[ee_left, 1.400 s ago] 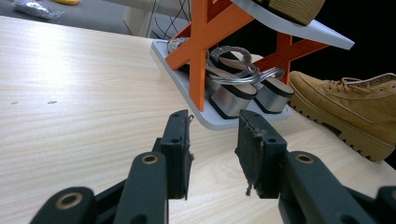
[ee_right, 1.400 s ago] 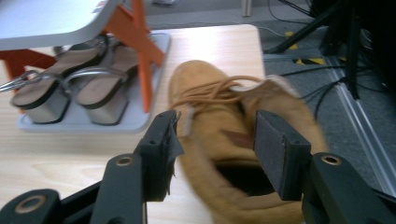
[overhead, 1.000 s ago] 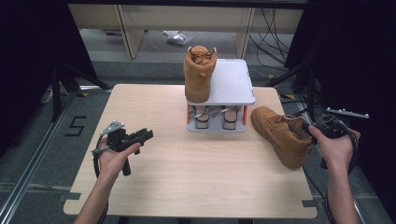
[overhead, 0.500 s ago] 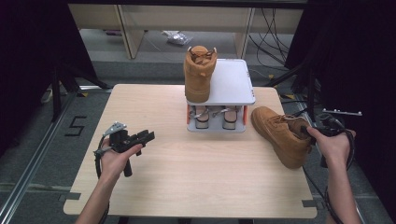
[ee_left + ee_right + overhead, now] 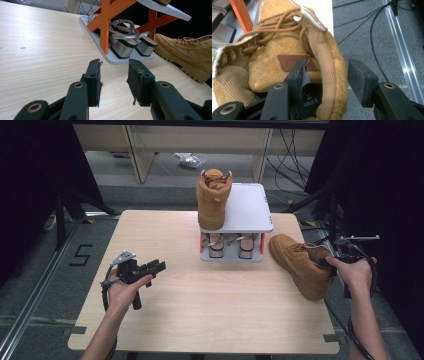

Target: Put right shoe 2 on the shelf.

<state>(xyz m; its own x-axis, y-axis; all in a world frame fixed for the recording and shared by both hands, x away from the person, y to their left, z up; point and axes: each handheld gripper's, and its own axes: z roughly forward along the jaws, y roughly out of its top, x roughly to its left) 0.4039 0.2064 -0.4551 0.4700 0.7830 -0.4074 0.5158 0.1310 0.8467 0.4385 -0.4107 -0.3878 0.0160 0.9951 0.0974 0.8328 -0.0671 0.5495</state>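
In the high view, I see the tan boot (image 5: pixel 301 264) lying on its side at the right edge of the worktop (image 5: pixel 200 310), just beside the small shoe rack (image 5: pixel 235 227). A second boot (image 5: pixel 212 199) stands on the rack's top plate. My right hand-held gripper (image 5: pixel 331 262) is at the boot's collar; my left hand-held gripper (image 5: pixel 150 268) rests well apart, at the near left.

In the left gripper view, the left jaws stand apart with nothing between them, pointing to the rack.

In the right gripper view, one jaw is inside the boot opening and the other outside. The padded collar (image 5: pixel 325 72) is between them, not yet pressed. I judge the collar soft and the boot rather heavy, so a firm grip on the collar edge is best.
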